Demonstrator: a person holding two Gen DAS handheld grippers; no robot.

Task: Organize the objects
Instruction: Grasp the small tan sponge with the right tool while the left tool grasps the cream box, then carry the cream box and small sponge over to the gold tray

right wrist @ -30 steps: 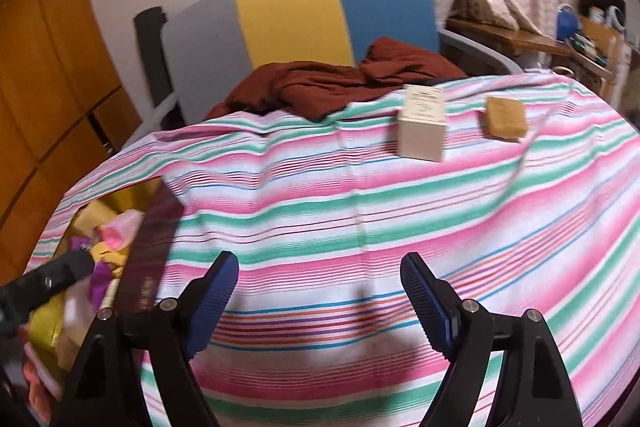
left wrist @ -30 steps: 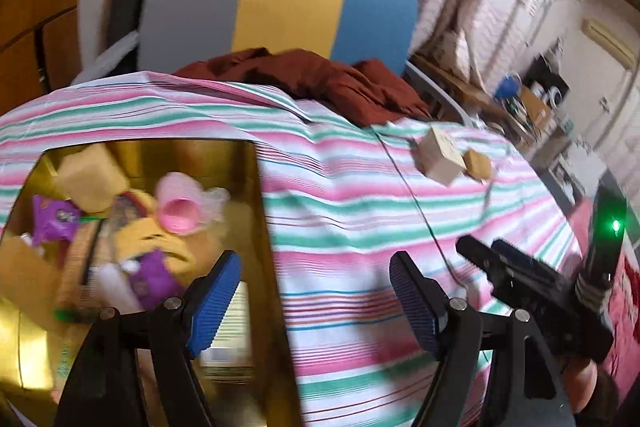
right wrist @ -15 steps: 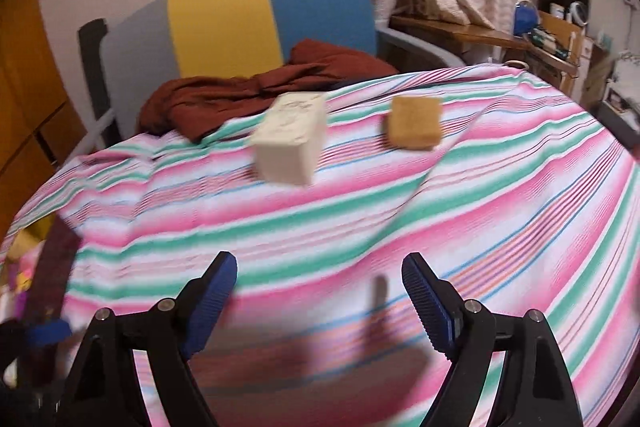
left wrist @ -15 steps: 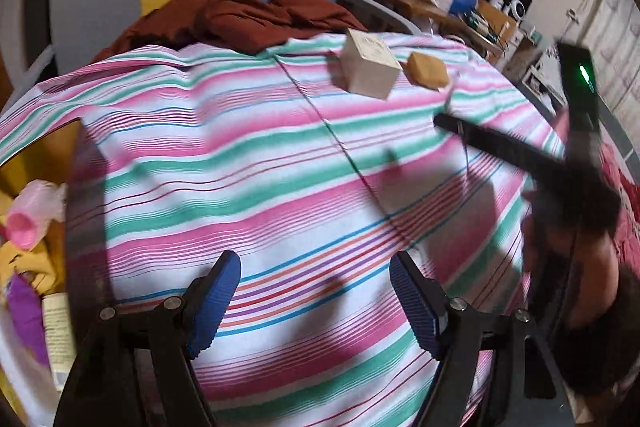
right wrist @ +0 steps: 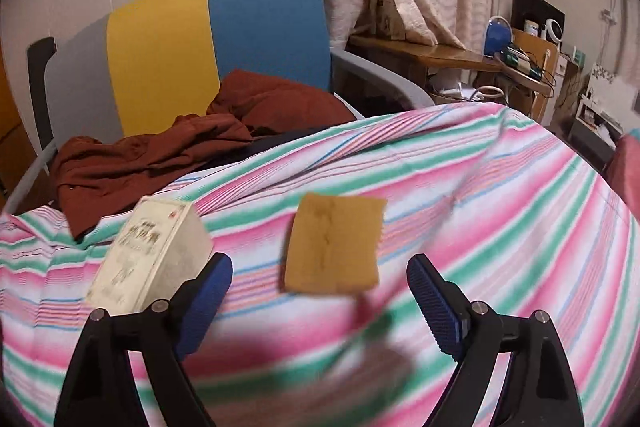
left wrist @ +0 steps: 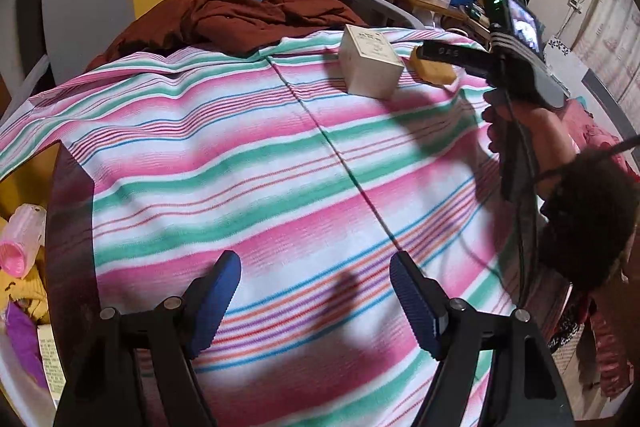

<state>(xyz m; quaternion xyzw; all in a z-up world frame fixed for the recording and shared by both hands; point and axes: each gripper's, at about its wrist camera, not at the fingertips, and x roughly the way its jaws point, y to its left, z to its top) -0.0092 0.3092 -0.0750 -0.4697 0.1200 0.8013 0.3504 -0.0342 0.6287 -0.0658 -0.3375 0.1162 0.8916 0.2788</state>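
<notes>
Hovering over a worktop (right wrist: pixel 500 211) draped in a pink, green and white striped cloth, the right gripper (right wrist: pixel 320 291) faces a tan, roughly square block (right wrist: pixel 334 245) whose top shows a faint dark crease down the middle; its jaws stand wide apart, empty, and the block lies on the cloth in the gap ahead of them. Just to the block's left stands one cream-white carton (right wrist: pixel 152 255) with printed lettering on its faces, its near corner hidden behind the gripper's left blue finger pad (right wrist: pixel 208 291). From the left wrist camera the same two items, one carton (left wrist: pixel 370 67) and one tan block (left wrist: pixel 434 71), sit near the far edge of the cloth, with the right gripper's black body (left wrist: pixel 516 67) and the hand that holds it (left wrist: pixel 520 131) reaching in over the block. The left gripper (left wrist: pixel 316 299) hangs well back from both, above bare striped cloth, its jaws likewise apart and holding nothing. At the far left of that view a bin (left wrist: pixel 24 379) holds a pink-capped clear container (left wrist: pixel 20 235), something yellow, something purple and a printed box. Behind the worktop stands one chair (right wrist: pixel 216 47) with a grey, yellow and blue back, a rust-brown garment (right wrist: pixel 160 155) heaped on its seat.
</notes>
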